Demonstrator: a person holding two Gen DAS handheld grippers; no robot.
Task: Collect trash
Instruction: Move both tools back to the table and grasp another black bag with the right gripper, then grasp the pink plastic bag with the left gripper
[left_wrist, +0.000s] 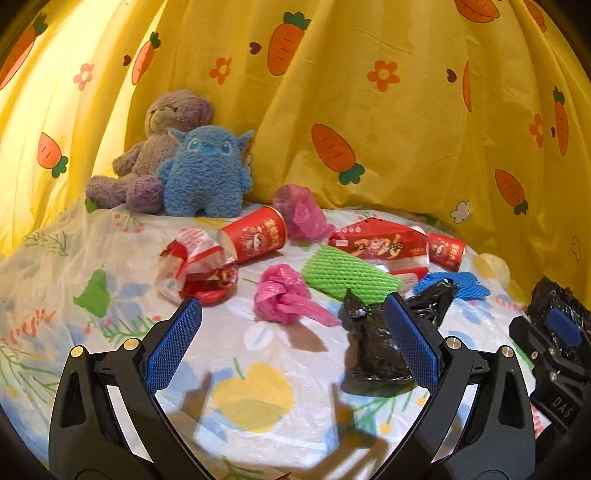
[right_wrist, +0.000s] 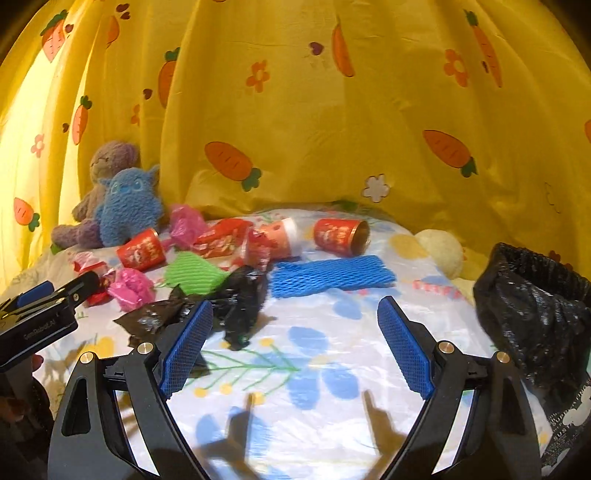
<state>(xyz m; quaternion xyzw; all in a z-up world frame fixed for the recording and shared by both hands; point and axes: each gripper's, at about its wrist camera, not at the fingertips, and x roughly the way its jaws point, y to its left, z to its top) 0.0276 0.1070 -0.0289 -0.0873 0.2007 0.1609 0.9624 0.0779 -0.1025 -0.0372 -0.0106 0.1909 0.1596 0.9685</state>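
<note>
Both grippers hover spread wide over a littered bed, grasping nothing.

The left gripper (left_wrist: 291, 332) has its fingers (left_wrist: 173, 345) released above a crumpled pink bag (left_wrist: 284, 299) and a black bag scrap (left_wrist: 369, 350). The right gripper (right_wrist: 295, 343) is likewise released, just beside that black scrap and near the blue foam net (right_wrist: 328, 275). Red cups (left_wrist: 255, 234), wrappers and a green foam net (left_wrist: 347, 275) lie scattered on the floral bed sheet (right_wrist: 295, 406); a black bin bag (right_wrist: 535, 317) stands at the right edge.

Sheet (right_wrist: 295, 369) ahead of right gripper (right_wrist: 295, 343) lies open; black bag (right_wrist: 535, 317) blocks 3 o'clock, litter (right_wrist: 236, 295) crowds 11 o'clock.
</note>
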